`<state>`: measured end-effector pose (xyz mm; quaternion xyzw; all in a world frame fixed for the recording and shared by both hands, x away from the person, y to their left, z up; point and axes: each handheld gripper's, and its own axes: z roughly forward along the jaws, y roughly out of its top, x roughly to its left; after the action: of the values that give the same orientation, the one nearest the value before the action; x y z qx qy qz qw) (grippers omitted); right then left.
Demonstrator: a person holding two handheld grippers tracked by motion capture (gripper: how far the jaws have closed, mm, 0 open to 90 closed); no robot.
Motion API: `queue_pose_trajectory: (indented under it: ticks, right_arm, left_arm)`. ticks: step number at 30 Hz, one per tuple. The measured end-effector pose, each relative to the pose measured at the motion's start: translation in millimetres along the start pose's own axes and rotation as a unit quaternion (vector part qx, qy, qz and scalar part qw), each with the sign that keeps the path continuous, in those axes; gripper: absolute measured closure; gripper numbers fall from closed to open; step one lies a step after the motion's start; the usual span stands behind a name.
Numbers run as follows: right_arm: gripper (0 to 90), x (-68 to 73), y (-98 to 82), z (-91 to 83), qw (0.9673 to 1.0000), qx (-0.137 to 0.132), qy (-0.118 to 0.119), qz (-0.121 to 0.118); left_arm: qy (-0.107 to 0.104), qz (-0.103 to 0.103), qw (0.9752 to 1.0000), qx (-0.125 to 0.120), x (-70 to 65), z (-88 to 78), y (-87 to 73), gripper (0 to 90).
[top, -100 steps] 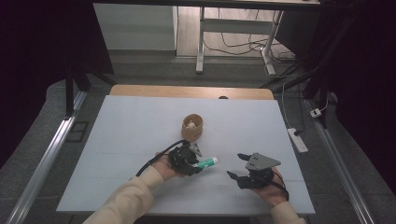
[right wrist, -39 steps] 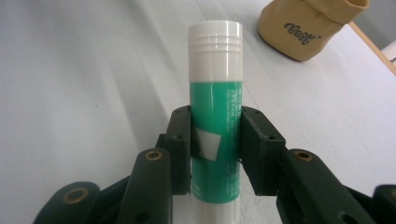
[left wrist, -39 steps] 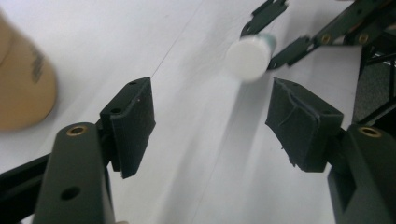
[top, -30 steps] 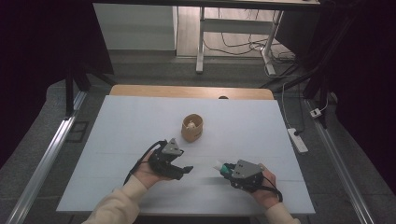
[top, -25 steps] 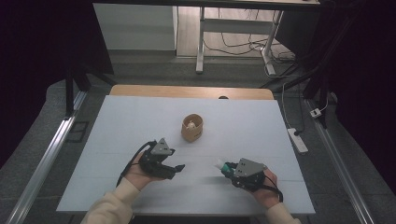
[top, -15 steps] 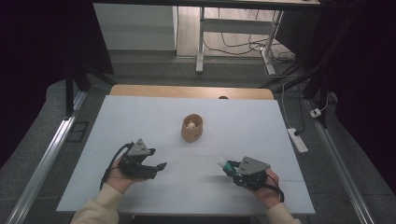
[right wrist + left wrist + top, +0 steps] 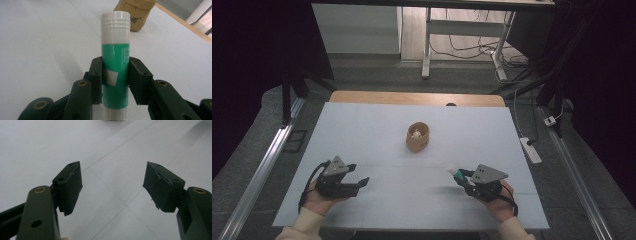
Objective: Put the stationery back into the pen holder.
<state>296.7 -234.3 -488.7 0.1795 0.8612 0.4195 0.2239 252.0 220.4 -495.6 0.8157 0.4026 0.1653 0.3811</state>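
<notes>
Glue stick [image 7: 115,62] clamped in my right claw [image 7: 463,176], 5 o'clock on the tabletop [image 7: 377,130]. Left claw [image 7: 357,183] empty, jaws apart, at 7. Pickup done; drop into brown pouch [image 7: 417,137] looks pending.

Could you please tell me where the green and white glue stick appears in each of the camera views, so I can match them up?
High view: the glue stick lies low and right of centre, its white cap poking left from the right hand-held gripper.
Right gripper view: centre of the frame, clamped between the two black jaws, cap pointing up.
Left gripper view: not in it.
Shared landmark: the tan cup mid-table, seen at the top edge behind the cap.
</notes>
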Motion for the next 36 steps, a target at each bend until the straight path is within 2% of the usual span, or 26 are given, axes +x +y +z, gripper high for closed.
queue_pose_trajectory:
  ticks: [4,10,18,25,36]
  right_arm:
    - [64.9,-3.4,1.0,0.1,0.9998,-0.011,-0.001,0.017]
    - [64.9,-8.9,4.4,1.0,0.9991,-0.023,-0.004,0.036]
    - [64.9,-18.8,13.8,6.0,0.9962,-0.048,-0.002,0.072]
    - [64.9,-25.4,26.6,11.8,0.9946,-0.067,0.0,0.079]
    - [64.9,-40.9,48.3,22.9,0.9887,-0.105,0.0,0.107]
  left_arm:
    - [0.003,-0.005,1.0,0.003,4.8,1.4,-7.7,31.0]
    - [0.001,-0.005,1.0,-0.002,7.6,2.0,-9.3,31.0]
    - [0.001,-0.012,0.9999,-0.004,10.7,0.7,-12.9,30.9]
    - [-0.002,-0.011,0.9999,0.003,10.1,3.4,-13.8,30.7]
    - [-0.006,-0.01,0.9999,0.007,11.7,8.0,-12.9,30.7]
